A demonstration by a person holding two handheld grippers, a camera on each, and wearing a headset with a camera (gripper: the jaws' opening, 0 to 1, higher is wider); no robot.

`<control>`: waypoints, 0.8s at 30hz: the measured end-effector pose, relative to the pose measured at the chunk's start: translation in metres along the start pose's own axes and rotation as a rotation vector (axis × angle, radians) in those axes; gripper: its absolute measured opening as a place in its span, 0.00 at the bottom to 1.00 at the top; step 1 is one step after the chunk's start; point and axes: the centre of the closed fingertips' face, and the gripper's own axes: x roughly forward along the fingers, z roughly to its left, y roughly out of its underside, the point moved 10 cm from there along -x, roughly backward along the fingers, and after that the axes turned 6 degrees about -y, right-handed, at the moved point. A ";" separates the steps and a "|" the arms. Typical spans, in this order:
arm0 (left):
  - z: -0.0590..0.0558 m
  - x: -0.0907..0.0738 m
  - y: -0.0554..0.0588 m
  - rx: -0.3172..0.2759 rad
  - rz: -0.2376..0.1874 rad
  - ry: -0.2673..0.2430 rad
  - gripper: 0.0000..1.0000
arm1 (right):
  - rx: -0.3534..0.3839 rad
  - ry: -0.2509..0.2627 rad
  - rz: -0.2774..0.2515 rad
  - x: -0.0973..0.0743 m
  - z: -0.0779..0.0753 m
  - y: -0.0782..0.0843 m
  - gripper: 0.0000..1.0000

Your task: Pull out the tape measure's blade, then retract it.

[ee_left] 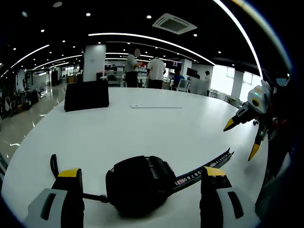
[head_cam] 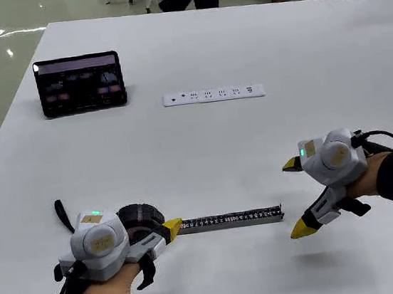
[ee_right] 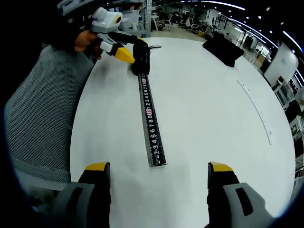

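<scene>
**Left claw astride the case, blade lying extended**

Nearest the head camera, the left gripper (ee_left: 142, 173) is held low over the white table (head_cam: 243, 55), its jaws spread to either side of the tape measure's black case (head_cam: 142, 218). In the left gripper view a gap is seen between each jaw and the case, so the claw is judged released rather than clenched; whether one pad brushes the case cannot be made out. From the case the blade (head_cam: 230, 219) is laid flat along the table towards the right gripper (head_cam: 295, 198), which is held just above the surface with its jaws wide apart and nothing between them. The blade's end hook (ee_right: 159, 163) is seen close ahead of that claw, apart from it.

The pull-out is judged done and the retraction still to come. The case is expected to be rigid, compact and fairly light, and it is best clamped across its flat sides. The blade is thin, springy steel with sharp edges, likely to kink if bent; it is better taken near the hook, flat between the pads, and fed back slowly so that it does not whip.
</scene>
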 end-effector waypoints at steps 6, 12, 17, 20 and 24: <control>0.000 0.000 0.002 -0.001 0.002 0.006 1.00 | -0.018 -0.060 0.026 0.018 -0.002 -0.001 0.63; 0.001 0.000 0.003 -0.010 0.009 0.005 1.00 | -0.037 -0.079 0.030 0.023 -0.005 -0.004 0.50; 0.001 0.001 0.004 -0.012 0.015 0.008 1.00 | -0.042 -0.091 0.043 0.025 -0.007 -0.001 0.41; 0.001 0.001 0.004 -0.015 0.015 0.008 1.00 | -0.043 -0.095 0.046 0.024 -0.008 0.001 0.37; 0.000 0.001 0.004 -0.017 0.012 0.011 1.00 | -0.038 -0.101 0.051 0.024 -0.009 0.002 0.28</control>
